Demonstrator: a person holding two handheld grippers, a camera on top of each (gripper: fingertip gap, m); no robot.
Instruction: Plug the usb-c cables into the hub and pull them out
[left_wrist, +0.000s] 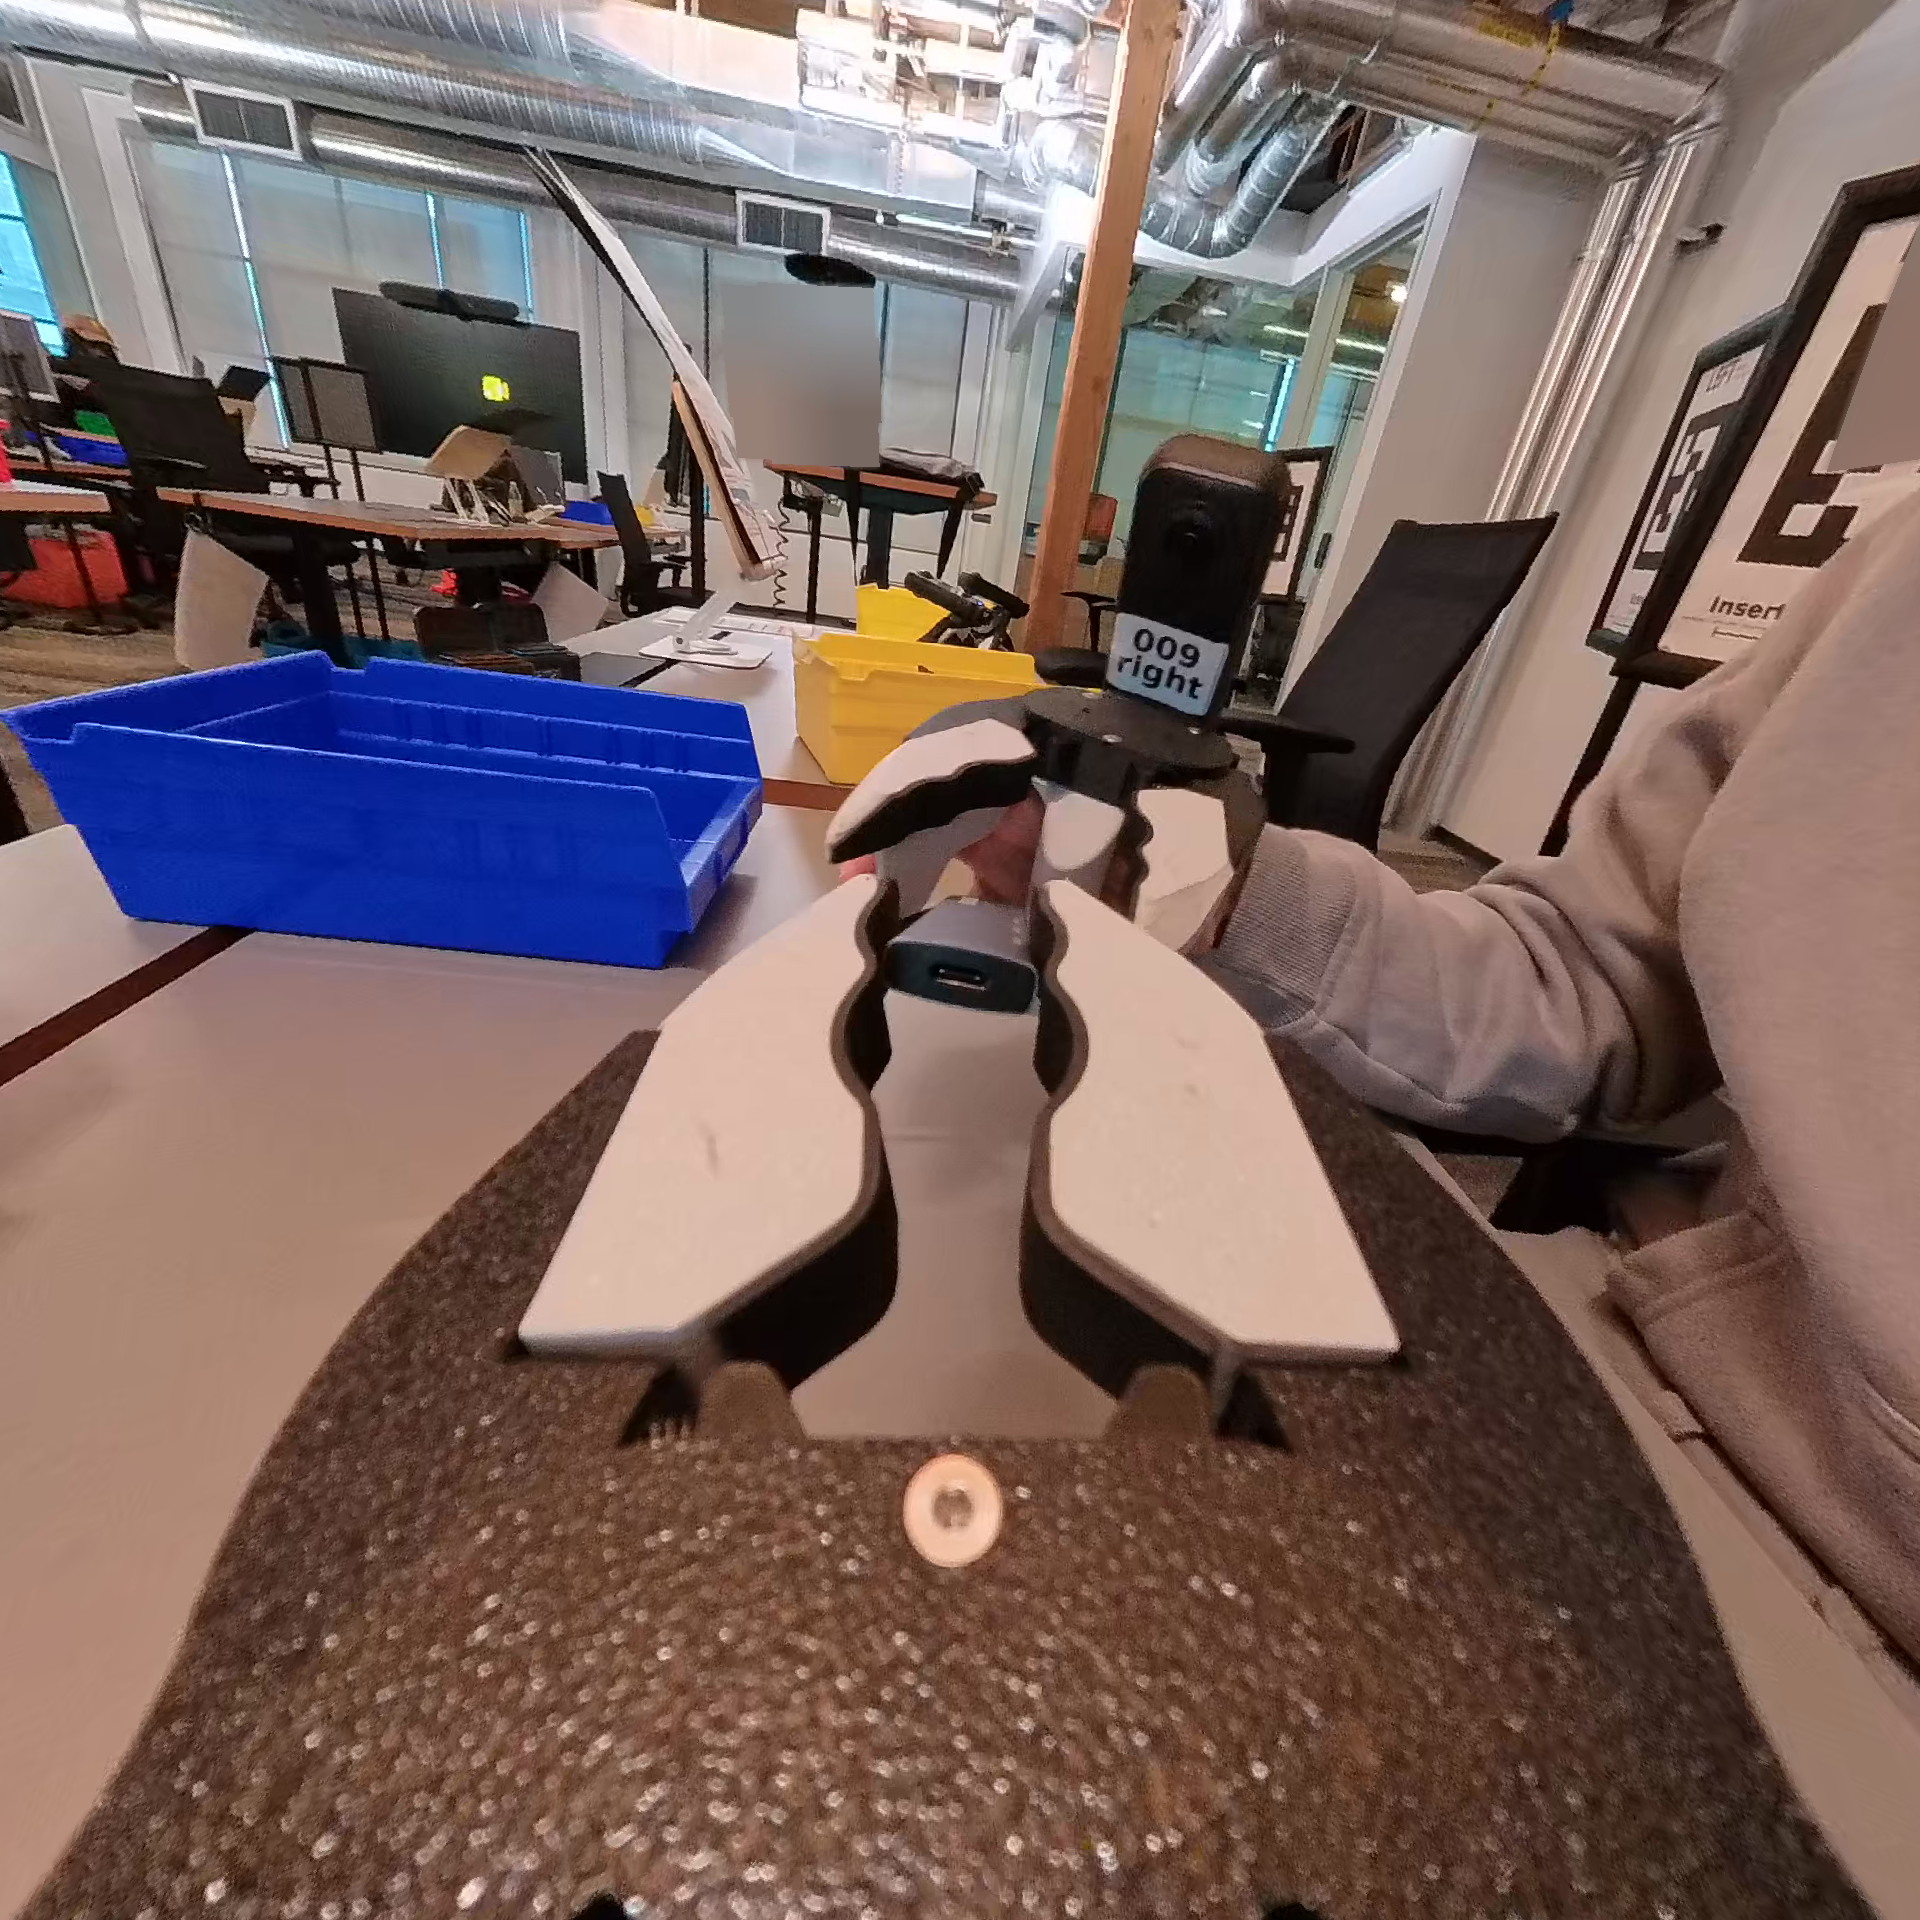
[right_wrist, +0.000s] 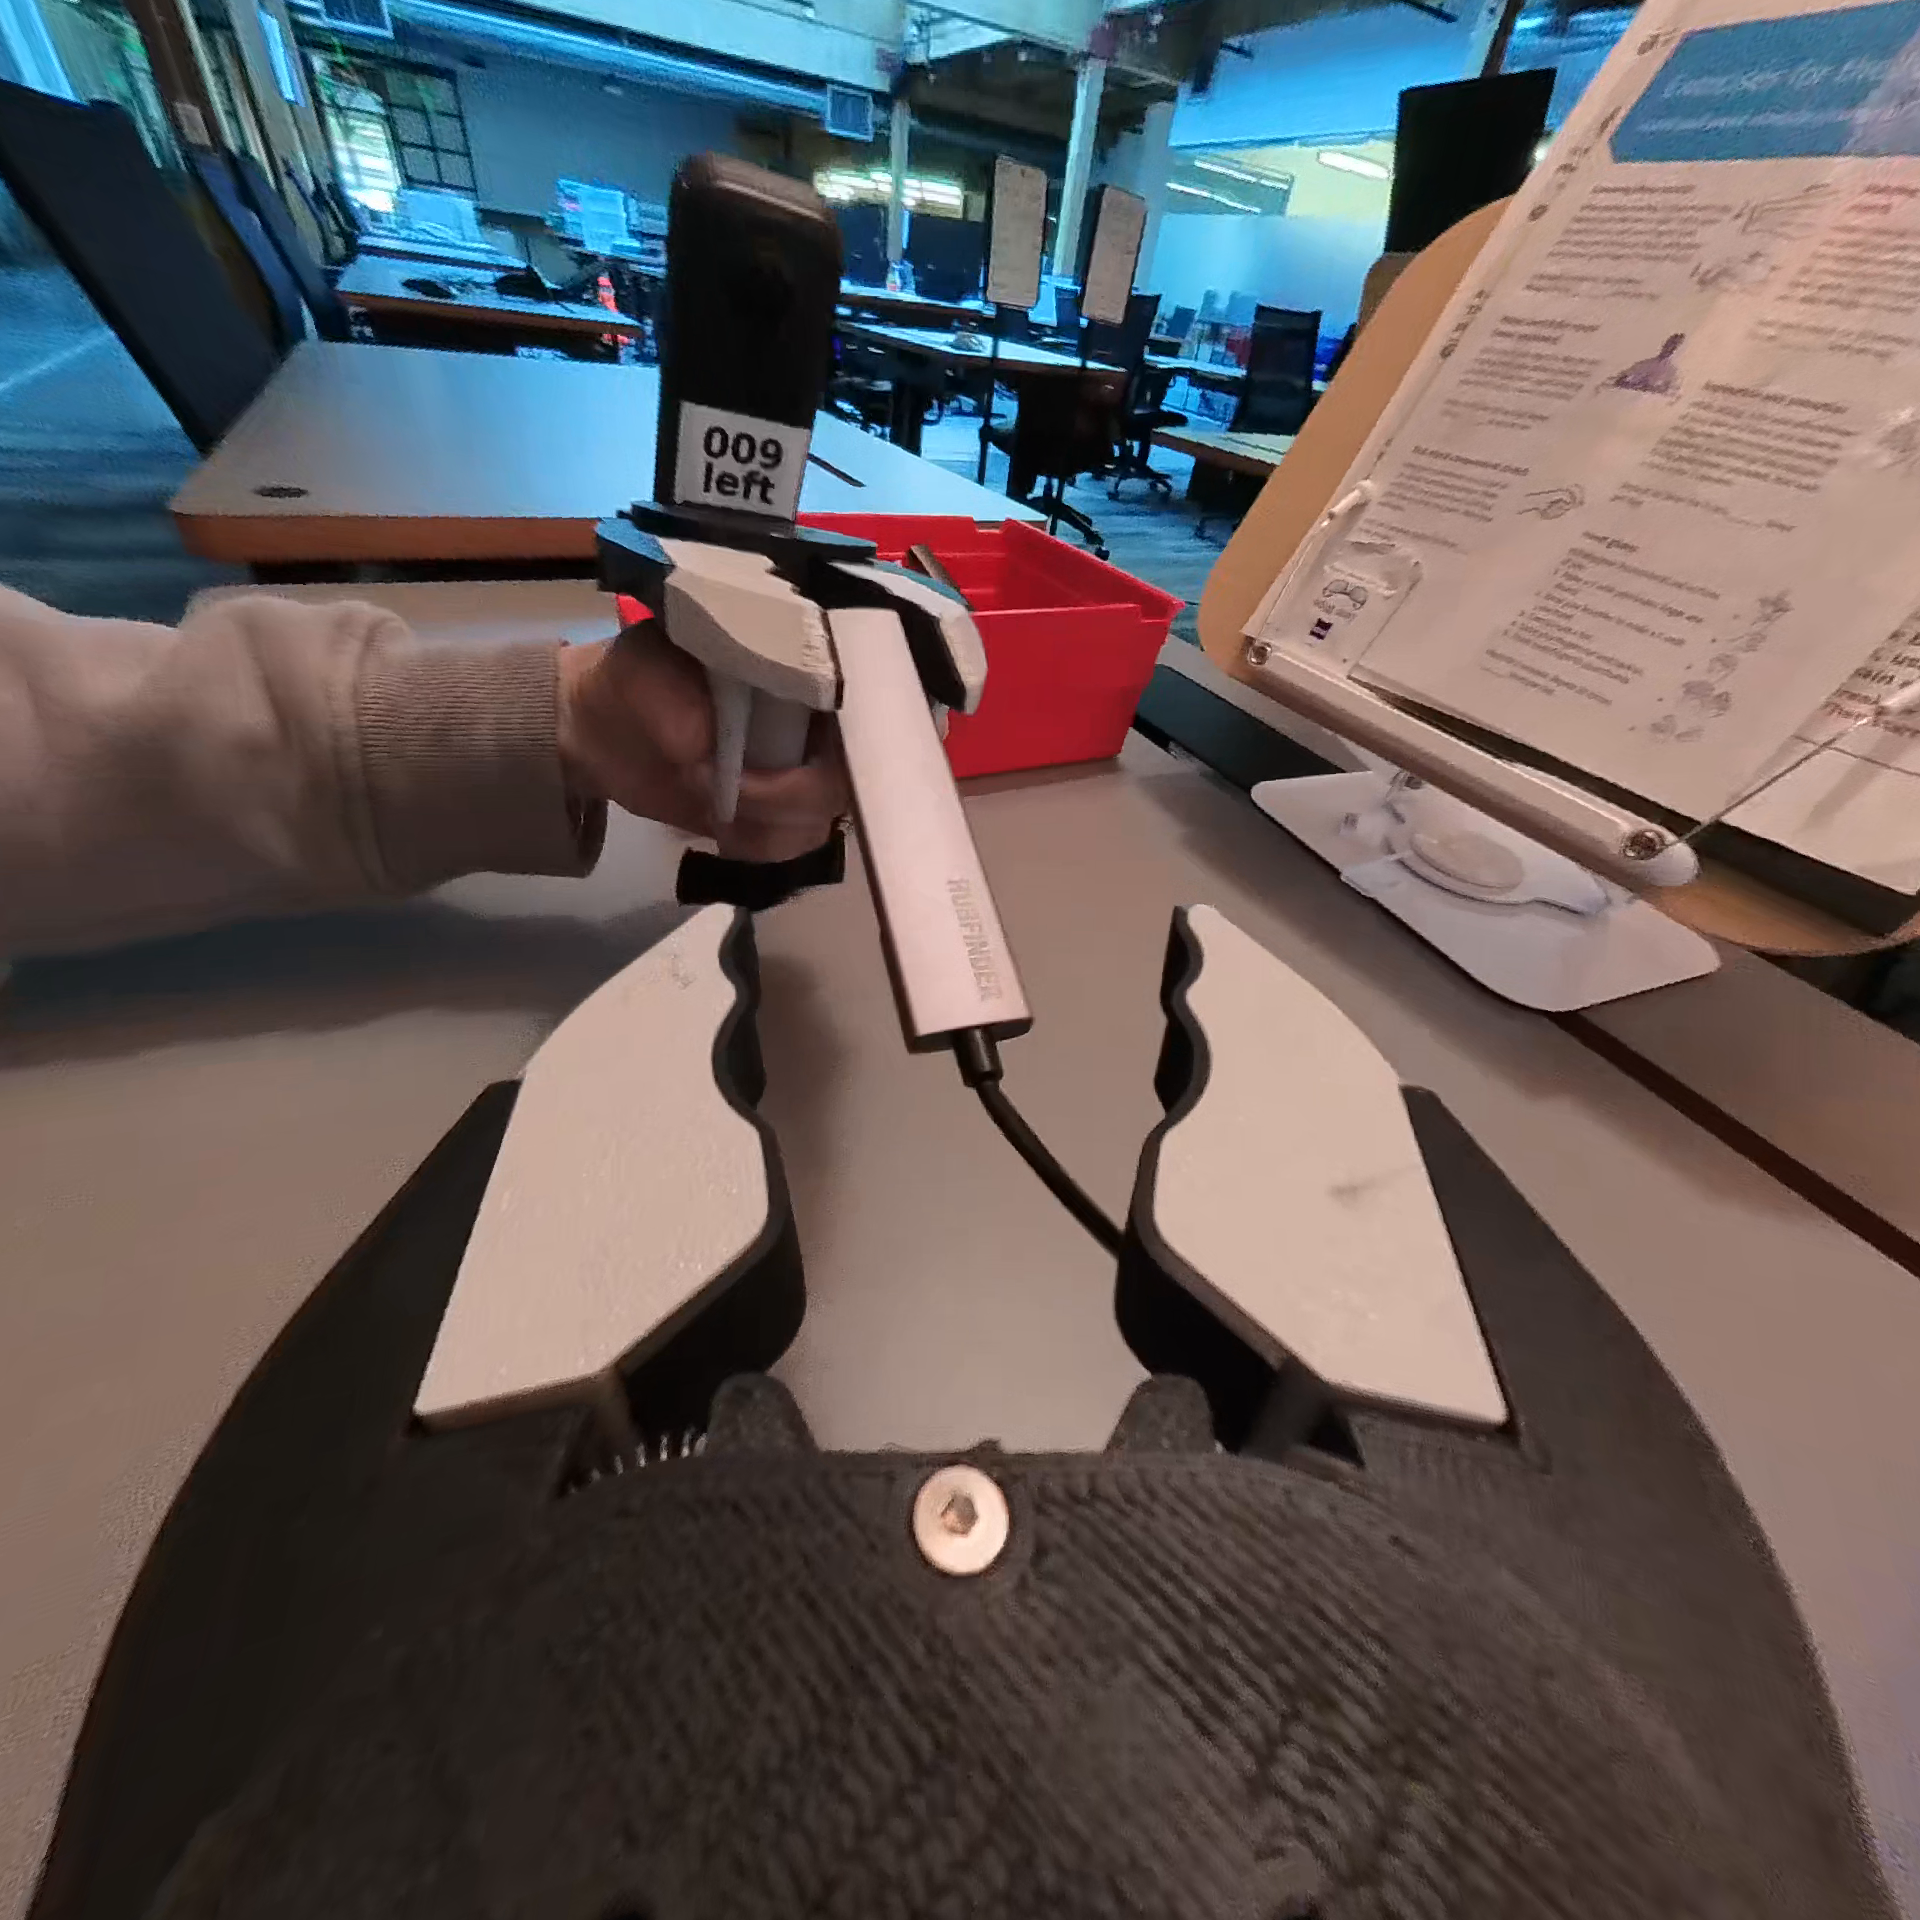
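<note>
L gripper (left_wrist: 961, 971) clamped on far end of hub (right_wrist: 930, 831), held off the table (right_wrist: 312, 1195). Hub long axis points at R gripper (right_wrist: 961, 1023); jaws apart, cable (right_wrist: 1039, 1153) end nearest, between them.

My left claw (left_wrist: 956, 935): pale grey finger plates edged in black, on a speckled dark brown base. Hub (right_wrist: 914, 821) silvery grey, darker grey at its port end; its cable (right_wrist: 1039, 1153) black. Right claw (right_wrist: 961, 997): same pale grey plates, black woven-textured base. Sleeve (left_wrist: 1558, 935) beige. Table (left_wrist: 312, 1143) light grey with a dark brown stripe. Bins: one blue (left_wrist: 395, 810), one yellow (left_wrist: 894, 696), one red (right_wrist: 1049, 644).
</note>
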